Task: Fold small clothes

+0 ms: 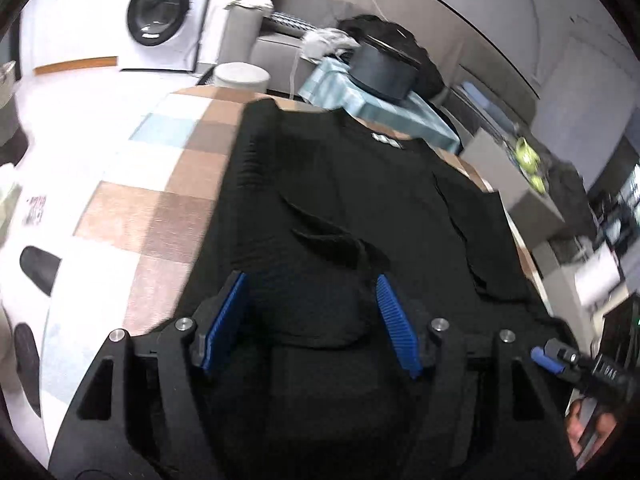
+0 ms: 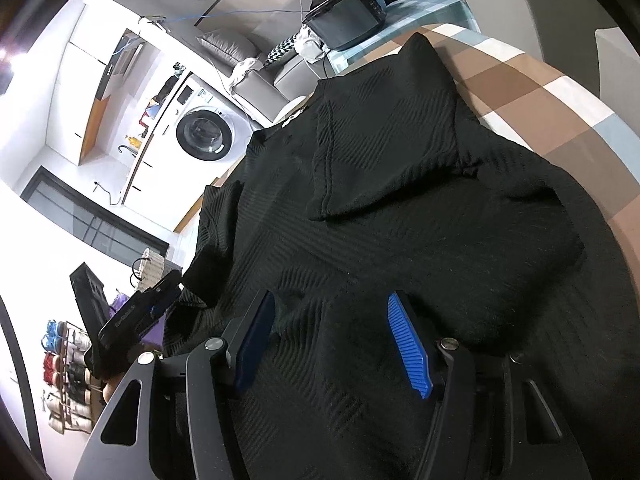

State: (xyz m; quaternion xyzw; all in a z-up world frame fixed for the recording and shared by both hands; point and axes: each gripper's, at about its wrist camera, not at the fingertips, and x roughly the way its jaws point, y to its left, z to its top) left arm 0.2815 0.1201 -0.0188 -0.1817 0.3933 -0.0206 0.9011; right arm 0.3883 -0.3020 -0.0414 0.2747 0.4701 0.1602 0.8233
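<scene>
1. The black garment (image 2: 400,208) is matt knit cloth with a ribbed, raised-stripe texture.
2. The checked tablecloth (image 1: 160,208) looks like smooth woven cloth.
3. The left gripper (image 1: 312,316) has matt black plastic arms, ridged blue pads (image 1: 394,320) and shiny metal pins.
4. The washing machine (image 1: 168,20) is glossy white.

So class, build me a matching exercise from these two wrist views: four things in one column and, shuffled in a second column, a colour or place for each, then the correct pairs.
Things:
1. sweater
2. tablecloth
3. washing machine
4. gripper pads

Descriptions:
A. ribbed blue
B. white, standing in the background
C. black knit, spread on the table
D. checked brown, white and pale blue

Pairs: 1-C, 2-D, 3-B, 4-A
</scene>
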